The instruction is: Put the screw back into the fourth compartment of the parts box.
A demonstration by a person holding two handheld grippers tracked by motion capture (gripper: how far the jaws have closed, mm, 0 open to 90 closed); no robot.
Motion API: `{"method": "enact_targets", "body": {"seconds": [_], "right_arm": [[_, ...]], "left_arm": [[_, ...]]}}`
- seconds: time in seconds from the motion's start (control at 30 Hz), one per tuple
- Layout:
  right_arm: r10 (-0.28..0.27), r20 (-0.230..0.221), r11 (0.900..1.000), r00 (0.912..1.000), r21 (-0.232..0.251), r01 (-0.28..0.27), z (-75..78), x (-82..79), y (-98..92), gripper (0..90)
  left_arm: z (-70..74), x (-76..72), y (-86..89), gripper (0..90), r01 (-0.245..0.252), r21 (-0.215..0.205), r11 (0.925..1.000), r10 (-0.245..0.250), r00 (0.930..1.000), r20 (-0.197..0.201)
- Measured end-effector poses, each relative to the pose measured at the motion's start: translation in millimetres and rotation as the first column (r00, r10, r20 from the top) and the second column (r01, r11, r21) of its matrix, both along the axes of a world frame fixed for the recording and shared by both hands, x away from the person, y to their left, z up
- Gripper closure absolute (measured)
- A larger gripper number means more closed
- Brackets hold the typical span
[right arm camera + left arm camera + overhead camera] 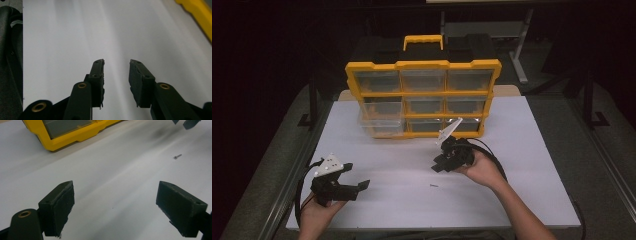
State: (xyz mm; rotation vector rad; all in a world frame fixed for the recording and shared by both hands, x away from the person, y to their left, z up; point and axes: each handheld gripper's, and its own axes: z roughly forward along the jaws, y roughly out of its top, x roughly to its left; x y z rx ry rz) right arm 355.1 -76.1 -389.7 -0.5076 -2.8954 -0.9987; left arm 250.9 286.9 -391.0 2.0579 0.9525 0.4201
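A tiny screw point(433, 185) lies loose on the white worktop point(412, 200), about midway across it and toward the near edge. It's a dark speck from the high view; in the left gripper view point(177, 156) you get a short grey shaft with a slightly wider head, lying flat, too small for any thread or slot to show.

The right gripper point(443, 162) hangs just beyond the screw, tips angled down toward it, well apart from the surface as far as one can judge. In its own view the jaws point(116, 62) stand a modest gap apart, nothing between them, bare white worktop beyond. The screw itself isn't picked out there. Its tips peek in, cut off, at the top right of the left gripper view.

The left gripper point(357, 176) sits near the near-left corner, jaws spread wide and empty point(115, 192), pointing across toward the screw.

Behind, at the far edge, stands a yellow drawer case point(422, 97) with clear drawers; their contents are too murky to read. One drawer point(382, 122) at the lower left sticks out. The room beyond is dark.
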Motion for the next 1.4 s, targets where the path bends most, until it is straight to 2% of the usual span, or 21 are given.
{"method": "enact_targets", "body": {"seconds": [0.17,0.2,0.33,0.5,0.7,0.83,0.97,1.03,1.3,1.4], "right_arm": [[0.007,0.0,1.0,1.0,-0.016,-0.007,-16.3,-7.8,0.6,63.5],[0.01,-0.002,1.0,0.9999,-0.02,-0.01,-19.7,-9.0,0.9,63.7],[0.021,-0.011,1.0,0.9997,-0.018,-0.021,-30.6,-13.7,3.5,65.5],[0.045,-0.006,0.998,0.999,-0.042,-0.045,-37.7,-20.4,9.8,68.7],[0.059,-0.011,0.997,0.9982,-0.048,-0.06,-44.9,-23.2,13.5,73.1],[0.06,0.001,0.997,0.9982,-0.048,-0.059,-45.8,-25.0,14.9,77.8],[0.072,0.052,0.995,0.9961,-0.08,-0.067,-45.1,-27.9,17.2,83.8],[0.076,0.06,0.994,0.9952,-0.081,-0.071,-45.3,-27.5,17.6,86.1],[0.06,0.031,0.996,0.9977,-0.062,-0.058,-46.2,-24.7,15.2,87.1],[0.068,0.021,0.996,0.9975,-0.056,-0.066,-46.2,-23.6,14.7,87.2]], "left_arm": [[0.3,-0.3,-1.2,14.6,0.005,0.005,1.0,-0.005,1.0,0.003],[0.7,0.1,-0.3,14.6,0.013,0.02,0.9997,-0.013,0.9999,0.005],[0.2,-0.5,-1.0,14.6,0.008,0.015,0.9999,-0.008,1.0,0.002],[0.2,0.3,-0.5,14.6,0.016,0.023,0.9996,-0.016,0.9998,0.007],[0.2,-0.6,-0.6,14.6,0.005,0.009,0.9999,-0.005,1.0,-0.002],[0.4,-0.6,-0.6,14.6,0.005,0.008,1.0,-0.005,1.0,-0.001],[0.5,-0.7,-0.7,14.6,0.006,0.01,0.9999,-0.006,1.0,-0.001],[0.9,-0.6,-0.6,14.6,0.008,0.013,0.9999,-0.008,1.0,0.0],[1.0,-0.9,-0.5,14.6,0.006,0.009,0.9999,-0.006,1.0,-0.002],[1.6,-0.3,0.7,14.6,0.017,0.023,0.9996,-0.017,0.9998,0.006]]}}
